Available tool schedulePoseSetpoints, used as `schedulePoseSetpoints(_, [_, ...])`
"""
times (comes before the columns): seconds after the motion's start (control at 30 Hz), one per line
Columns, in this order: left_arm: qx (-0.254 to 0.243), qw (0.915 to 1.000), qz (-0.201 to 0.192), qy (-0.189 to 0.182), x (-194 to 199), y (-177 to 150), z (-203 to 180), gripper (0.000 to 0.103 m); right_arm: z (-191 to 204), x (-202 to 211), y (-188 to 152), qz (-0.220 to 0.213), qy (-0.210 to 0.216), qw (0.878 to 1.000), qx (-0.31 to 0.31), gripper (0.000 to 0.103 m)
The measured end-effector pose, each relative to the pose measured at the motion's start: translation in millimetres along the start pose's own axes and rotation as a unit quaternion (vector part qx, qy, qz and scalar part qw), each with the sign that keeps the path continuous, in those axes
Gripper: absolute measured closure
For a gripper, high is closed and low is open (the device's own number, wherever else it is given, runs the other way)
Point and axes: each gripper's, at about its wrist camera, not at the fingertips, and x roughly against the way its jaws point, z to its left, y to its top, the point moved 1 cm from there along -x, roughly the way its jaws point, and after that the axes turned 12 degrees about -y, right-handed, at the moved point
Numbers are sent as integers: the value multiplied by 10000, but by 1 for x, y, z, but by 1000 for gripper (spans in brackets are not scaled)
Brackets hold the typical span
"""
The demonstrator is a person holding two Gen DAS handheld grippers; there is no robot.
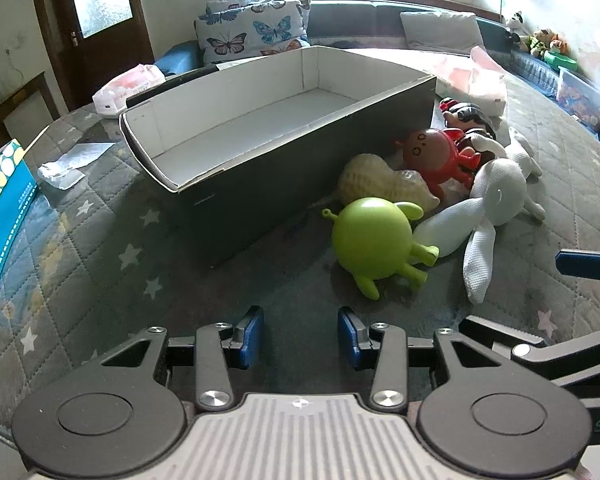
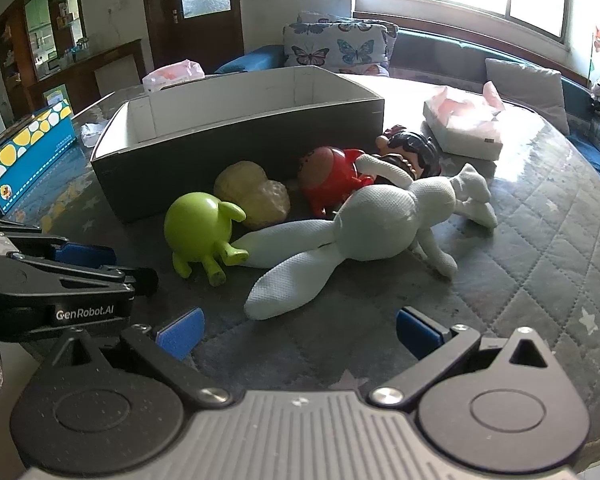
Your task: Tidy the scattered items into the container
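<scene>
An empty black cardboard box (image 1: 260, 184) (image 2: 236, 152) with a white inside stands on the quilted bed. To its right lie a green round toy (image 1: 374, 240) (image 2: 198, 224), a tan peanut toy (image 1: 380, 186) (image 2: 252, 194), a red figure (image 1: 440, 152) (image 2: 332, 178), a dark-haired doll (image 1: 474, 120) (image 2: 416, 148) and a white plush rabbit (image 1: 496, 192) (image 2: 380, 216). My left gripper (image 1: 300, 336) is open and empty, just short of the green toy. My right gripper (image 2: 300, 332) is wide open and empty, in front of the rabbit's ear.
A blue tissue box (image 1: 0, 216) (image 2: 28, 148) lies at the left. Crumpled paper (image 1: 70, 164) lies by the box. A pink tissue pack (image 2: 464, 120) sits at the right, another pink pack (image 1: 128, 90) behind the box. Butterfly pillows (image 1: 252, 32) lie at the back.
</scene>
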Motion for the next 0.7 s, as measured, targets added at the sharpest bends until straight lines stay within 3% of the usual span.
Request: schedulePoseSetpoints(0.7, [12,10000,-81,-3,4,-5,-7,59,-5,7,-7,-182,-77,9998,-17,0])
